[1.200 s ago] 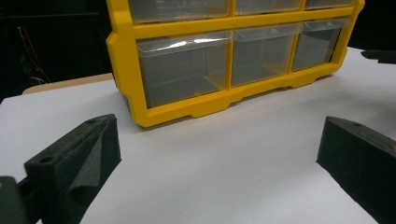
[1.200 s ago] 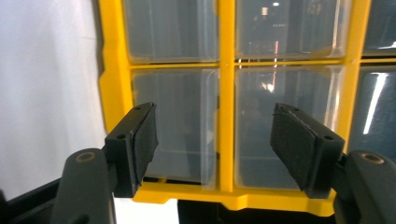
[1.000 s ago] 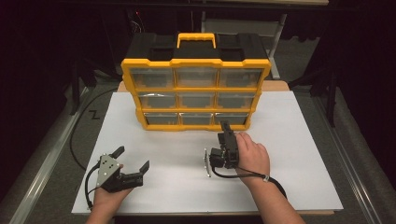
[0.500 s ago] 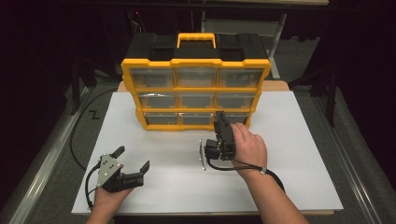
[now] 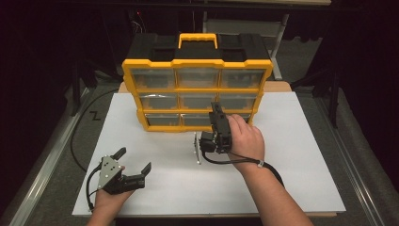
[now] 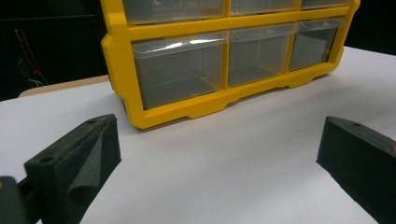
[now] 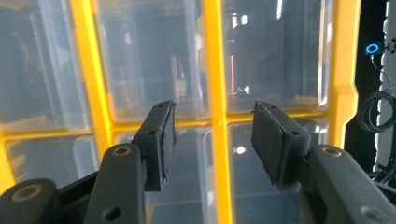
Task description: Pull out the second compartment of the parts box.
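The drawer cabinet point(image 5: 197, 94) at the far middle has a yellow frame, a yellow handle, a black top and clear drawers. It stands on a white table point(image 5: 301, 155). Both grippers, left point(image 5: 134, 170) and right point(image 5: 215, 109), are black, with black cables.

High view: above person's side, looks forward and down over whole desk point(image 5: 301, 141), organiser point(image 5: 197, 89) mid-distance. Left tool view: low over desk point(image 6: 233, 163), faces organiser point(image 6: 224, 60) lower left corner, near. Right tool view: close-up on organiser point(image 7: 212, 93) front, drawers seen turned. All share organiser front.
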`<state>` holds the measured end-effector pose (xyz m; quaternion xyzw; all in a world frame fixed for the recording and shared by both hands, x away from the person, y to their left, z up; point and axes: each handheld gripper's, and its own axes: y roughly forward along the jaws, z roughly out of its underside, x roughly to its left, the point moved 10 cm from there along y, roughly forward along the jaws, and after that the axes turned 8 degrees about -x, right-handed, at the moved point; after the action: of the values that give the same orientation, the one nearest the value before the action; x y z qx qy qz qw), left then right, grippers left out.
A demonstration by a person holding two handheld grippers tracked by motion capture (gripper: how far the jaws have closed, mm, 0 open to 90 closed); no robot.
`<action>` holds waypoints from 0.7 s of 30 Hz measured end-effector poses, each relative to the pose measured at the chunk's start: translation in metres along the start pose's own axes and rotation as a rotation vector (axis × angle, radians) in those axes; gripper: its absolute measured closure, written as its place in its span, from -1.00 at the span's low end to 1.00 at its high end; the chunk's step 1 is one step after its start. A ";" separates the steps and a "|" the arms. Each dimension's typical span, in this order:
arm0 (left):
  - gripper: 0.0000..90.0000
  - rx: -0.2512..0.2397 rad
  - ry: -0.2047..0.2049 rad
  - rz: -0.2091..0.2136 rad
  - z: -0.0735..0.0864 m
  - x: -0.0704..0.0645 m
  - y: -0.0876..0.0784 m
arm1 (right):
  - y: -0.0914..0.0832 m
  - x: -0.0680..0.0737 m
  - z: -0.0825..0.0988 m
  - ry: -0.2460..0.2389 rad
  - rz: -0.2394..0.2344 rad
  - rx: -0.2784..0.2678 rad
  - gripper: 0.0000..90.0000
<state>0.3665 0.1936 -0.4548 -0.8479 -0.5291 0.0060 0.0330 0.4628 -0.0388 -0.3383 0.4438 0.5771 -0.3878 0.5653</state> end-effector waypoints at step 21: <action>-0.99 -0.005 -0.002 0.002 0.000 0.000 0.000 | 0.020 -0.023 -0.013 0.002 0.020 -0.005 0.27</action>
<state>0.3668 0.1935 -0.4549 -0.8484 -0.5284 0.0055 0.0301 0.4771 -0.0218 -0.3137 0.4484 0.5743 -0.3803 0.5696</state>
